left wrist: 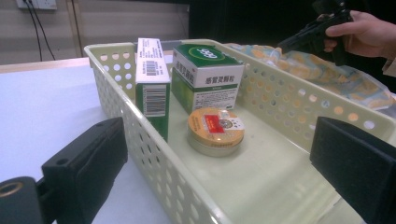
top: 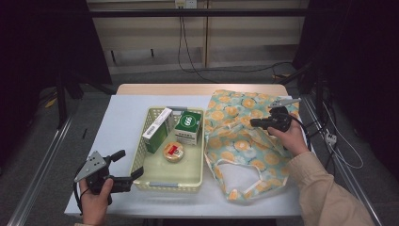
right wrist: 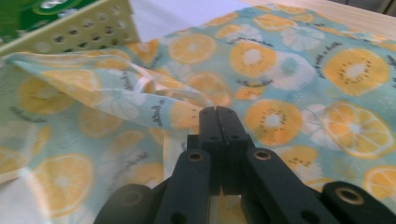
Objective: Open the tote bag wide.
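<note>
Surroundings: dim room, dark curtains at both sides, pale wall panels at the back with black cables hanging down to the grey floor.
Surface: white-topped table (top: 122,117) with a wooden strip showing along its far edge.
Basket: pale yellow perforated plastic basket (top: 141,155), rectangular, at the middle of the table; its right wall lies just beside the cloth bag.
Basket contents: white-and-green tall carton with a barcode (top: 156,130) stands at the far left; green-and-white box with a "999" logo (top: 187,126) stands beside it to the right; round yellow tin with a red-and-white label (top: 173,151) lies flat on the basket floor, in front of the two boxes and apart from them.
Bag: light blue cloth bag printed with orange citrus slices (top: 240,141), spread flat and rumpled on the right half of the table, pale handles toward the near edge.
Left gripper: black left gripper (top: 126,168) held in the left hand (top: 96,202) at the near left corner of the basket. Jaws wide apart, nothing between them; in the left gripper view one jaw sits outside the basket's left wall and the other over the inside.
Right gripper: black right gripper (right wrist: 217,112) held in the right hand (top: 291,138) over the far part of the bag. Jaws pressed together; the tips meet a raised fold of the fabric, but whether cloth is pinched between them cannot be told.
</note>
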{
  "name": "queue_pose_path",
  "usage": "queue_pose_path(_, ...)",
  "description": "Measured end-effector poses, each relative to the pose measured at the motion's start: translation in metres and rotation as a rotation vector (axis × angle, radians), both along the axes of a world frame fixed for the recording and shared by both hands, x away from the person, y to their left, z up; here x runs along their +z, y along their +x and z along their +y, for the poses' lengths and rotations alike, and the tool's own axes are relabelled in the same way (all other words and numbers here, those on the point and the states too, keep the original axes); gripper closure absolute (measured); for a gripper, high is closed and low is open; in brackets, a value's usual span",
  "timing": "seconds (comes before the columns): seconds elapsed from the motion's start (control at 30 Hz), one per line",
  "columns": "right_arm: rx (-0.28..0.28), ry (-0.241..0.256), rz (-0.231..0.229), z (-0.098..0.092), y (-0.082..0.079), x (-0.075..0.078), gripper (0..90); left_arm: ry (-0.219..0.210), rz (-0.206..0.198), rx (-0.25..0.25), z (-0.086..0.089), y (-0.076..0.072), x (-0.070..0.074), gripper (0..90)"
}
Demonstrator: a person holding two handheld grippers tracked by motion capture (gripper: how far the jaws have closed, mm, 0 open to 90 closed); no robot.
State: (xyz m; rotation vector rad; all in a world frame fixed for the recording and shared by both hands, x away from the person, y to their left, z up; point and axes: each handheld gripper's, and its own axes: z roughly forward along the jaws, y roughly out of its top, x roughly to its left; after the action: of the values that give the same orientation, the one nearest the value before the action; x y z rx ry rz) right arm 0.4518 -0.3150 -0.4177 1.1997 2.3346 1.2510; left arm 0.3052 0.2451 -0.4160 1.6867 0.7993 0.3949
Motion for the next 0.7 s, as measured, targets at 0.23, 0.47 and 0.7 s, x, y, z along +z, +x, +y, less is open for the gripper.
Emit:
queue_pose_path(0.23, -0.035, -0.063, 0.039, -0.001, 0.012, -0.021, 90.0, 0.005, 0.000, -0.003, -0.001, 0.000, 0.000, 4.1)
queue_pose_path(0.47, -0.043, -0.064, 0.052, 0.000, 0.016, -0.033, 89.9, 0.006, 0.000, -0.004, -0.001, 0.001, -0.001, 4.1)
queue_pose_path(0.7, -0.026, -0.096, 0.052, 0.004, 0.013, -0.038, 86.0, 0.006, 0.000, -0.004, -0.001, 0.001, 0.000, 4.1)
